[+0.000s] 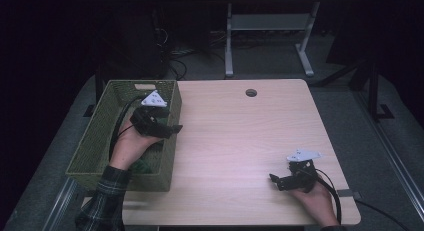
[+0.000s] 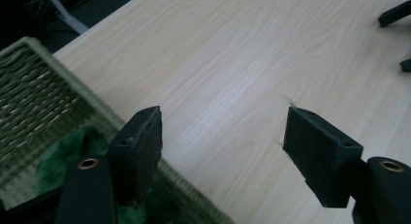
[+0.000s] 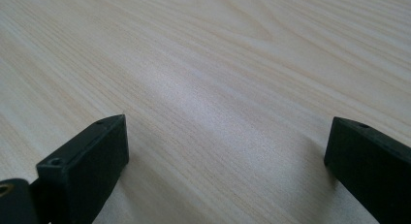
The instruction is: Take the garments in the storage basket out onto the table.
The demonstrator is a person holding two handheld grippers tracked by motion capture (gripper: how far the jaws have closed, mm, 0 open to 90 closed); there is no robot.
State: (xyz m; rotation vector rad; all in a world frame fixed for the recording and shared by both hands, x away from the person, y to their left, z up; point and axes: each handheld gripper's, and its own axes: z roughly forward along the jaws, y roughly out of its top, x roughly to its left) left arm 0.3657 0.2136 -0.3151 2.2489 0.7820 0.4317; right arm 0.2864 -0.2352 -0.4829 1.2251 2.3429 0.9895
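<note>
A green woven basket (image 1: 95,136) stands on the left part of the light wooden table (image 1: 240,136). Something green and fuzzy (image 1: 142,166) lies on the basket's floor, also seen in the left gripper view as a green fuzzy thing (image 2: 63,156) behind the left jaw. My left gripper (image 1: 172,127) hovers over the basket's right wall and points toward the table's middle. Its jaws stand apart with nothing between them, left gripper (image 2: 223,122). My right gripper (image 1: 274,178) rests low near the table's front right, open and empty over bare wood, right gripper (image 3: 225,132).
The basket's rim (image 2: 29,88) runs under my left gripper. A round cable hole (image 1: 251,93) sits near the table's far edge. The other gripper's jaws (image 2: 395,13) show at the top right of the left gripper view. Another table's legs (image 1: 229,51) stand behind on the grey floor.
</note>
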